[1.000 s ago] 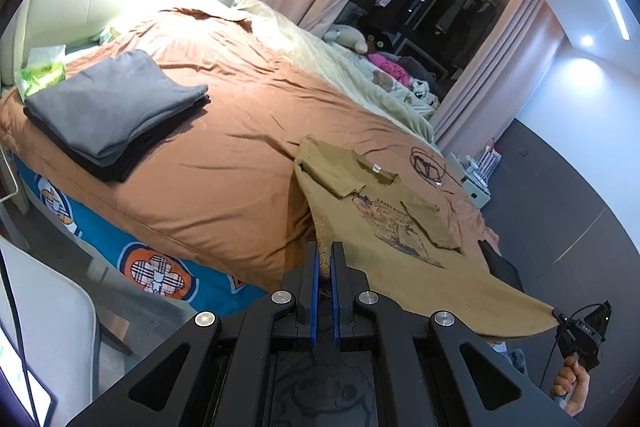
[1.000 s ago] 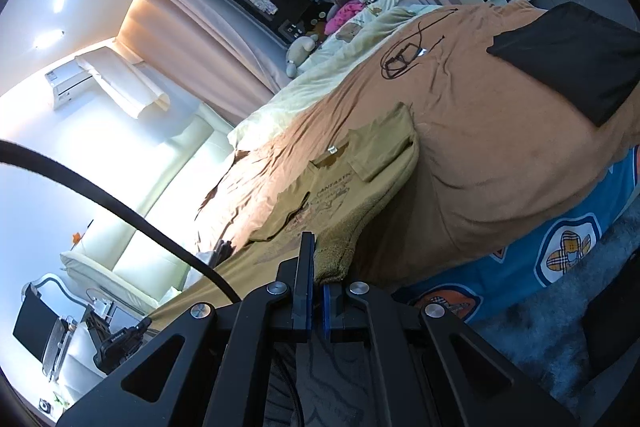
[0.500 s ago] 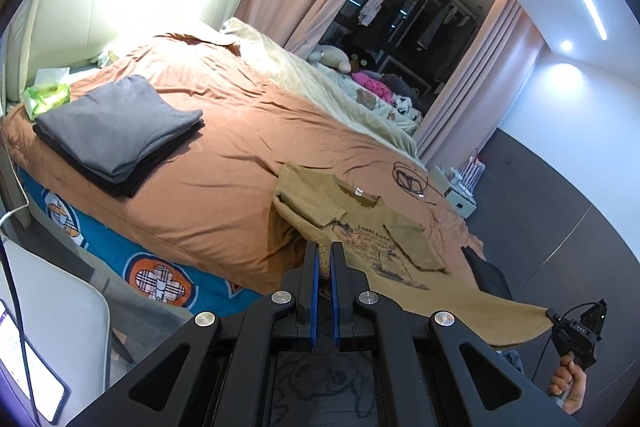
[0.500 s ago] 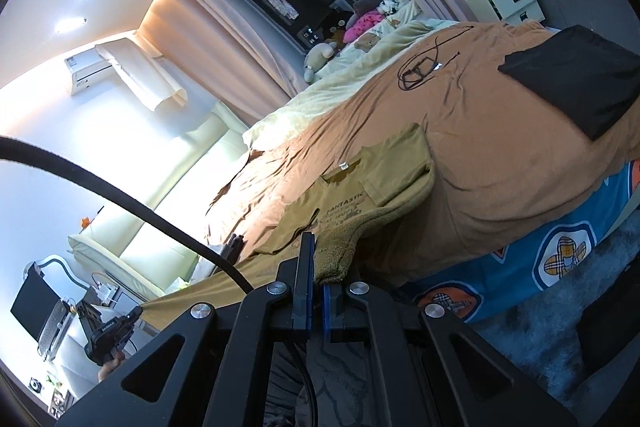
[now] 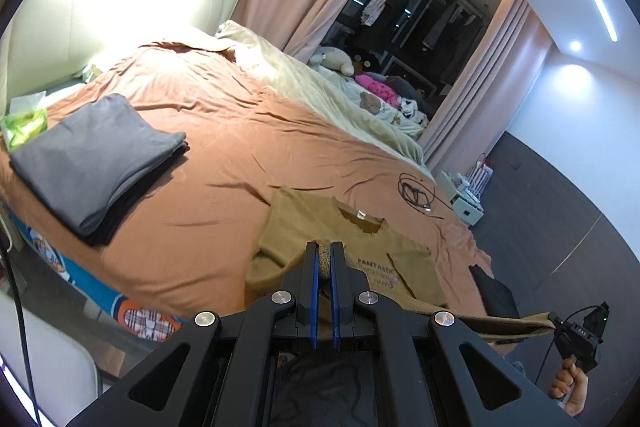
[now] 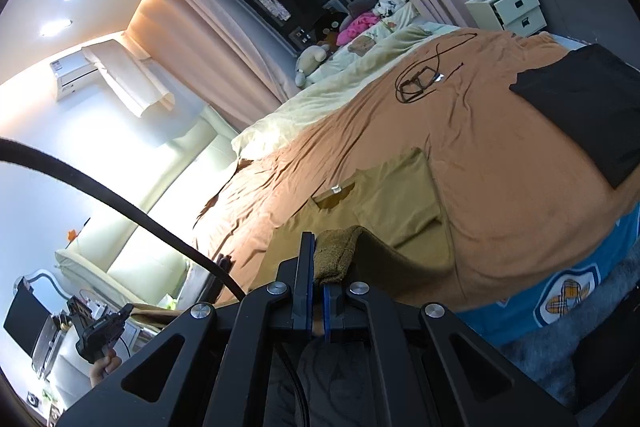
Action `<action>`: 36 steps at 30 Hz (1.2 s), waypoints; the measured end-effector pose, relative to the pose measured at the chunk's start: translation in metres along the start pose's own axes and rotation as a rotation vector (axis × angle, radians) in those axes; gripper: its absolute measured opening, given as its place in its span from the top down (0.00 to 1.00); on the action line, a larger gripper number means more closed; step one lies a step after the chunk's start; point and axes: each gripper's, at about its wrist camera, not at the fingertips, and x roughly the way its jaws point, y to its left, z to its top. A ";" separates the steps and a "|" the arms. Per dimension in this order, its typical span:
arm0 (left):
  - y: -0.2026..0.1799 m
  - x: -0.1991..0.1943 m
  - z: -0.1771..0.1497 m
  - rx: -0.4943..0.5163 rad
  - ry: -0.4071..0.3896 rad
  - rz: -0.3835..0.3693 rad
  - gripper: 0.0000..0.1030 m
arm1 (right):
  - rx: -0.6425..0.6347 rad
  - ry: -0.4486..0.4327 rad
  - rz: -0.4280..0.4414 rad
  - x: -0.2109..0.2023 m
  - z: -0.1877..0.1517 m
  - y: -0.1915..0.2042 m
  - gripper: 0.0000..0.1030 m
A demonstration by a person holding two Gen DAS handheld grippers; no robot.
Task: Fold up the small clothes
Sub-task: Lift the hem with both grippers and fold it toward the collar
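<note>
The left gripper [image 5: 325,259] is clamped on a bunched corner of the olive T-shirt [image 5: 320,227], a wad of knit hem squeezed between its blue pads. The right gripper [image 6: 316,267] is likewise pinched on the opposite hem corner, where the ribbed edge folds over the tip of one finger. Between the two grips the hem is lifted off the bed and stretched into a taut band, which in the left view runs to the right gripper and the hand [image 5: 570,385] that holds it. The upper half of the shirt lies flat on the rust-orange bedspread [image 5: 224,131] near the bed's edge, collar away from the grippers, with a small white label at the neck and both short sleeves folded inward over the chest. Dark print reading "FANTASTIC" shows across the front. Farther out, a folded grey stack [image 5: 92,155] sits on the bedspread to the left, a coiled black cable [image 5: 416,189] lies beyond the collar, and a black garment [image 6: 584,107] rests on the bed's right side.
</note>
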 end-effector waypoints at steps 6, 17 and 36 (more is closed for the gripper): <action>-0.001 0.046 0.021 0.000 0.042 0.025 0.96 | 0.015 0.026 -0.026 0.038 0.022 -0.008 1.00; 0.007 0.144 0.051 0.000 0.142 0.075 0.96 | 0.062 0.090 -0.083 0.107 0.060 -0.018 1.00; 0.040 0.304 0.071 -0.018 0.287 0.166 0.96 | 0.097 0.211 -0.209 0.234 0.097 -0.034 1.00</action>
